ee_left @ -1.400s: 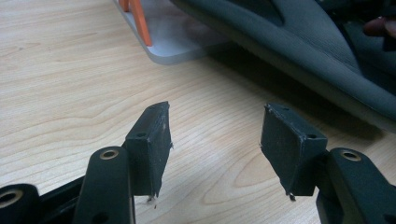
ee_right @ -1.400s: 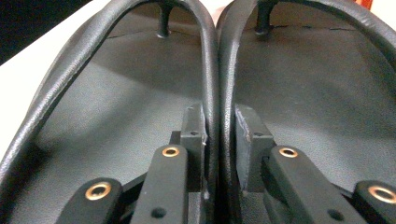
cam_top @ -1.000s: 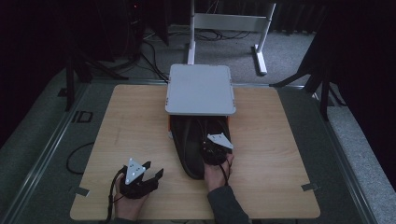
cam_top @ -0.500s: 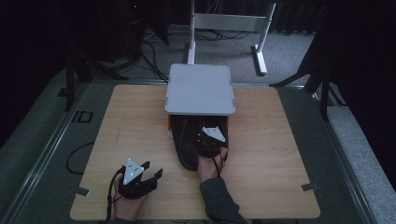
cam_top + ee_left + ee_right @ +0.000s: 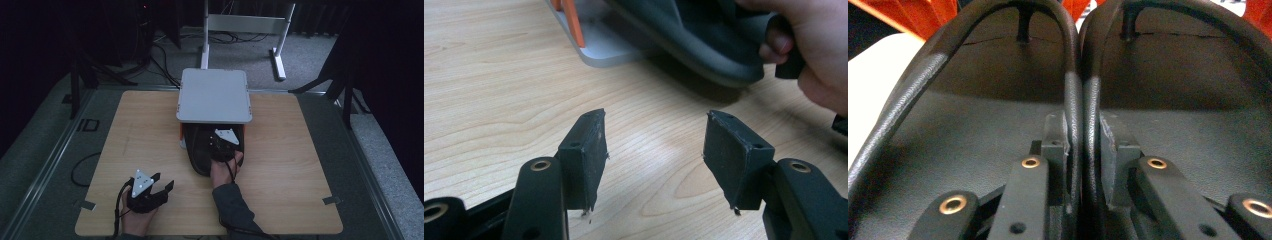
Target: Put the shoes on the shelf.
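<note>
Two sandals (image 5: pixel 205 147): black pair, side by side on table (image 5: pixel 125 145), toes under grey tray (image 5: pixel 214 95).
Right gripper (image 5: pixel 1083 145): jaws pinched tight on both inner straps (image 5: pixel 1075 75).
Left gripper (image 5: pixel 162 186): jaws well apart, holding nothing, resting near table's front edge.

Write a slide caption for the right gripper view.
Right claw shut on the two adjoining straps of a pair of black flip-flops, orange rack behind.
</note>
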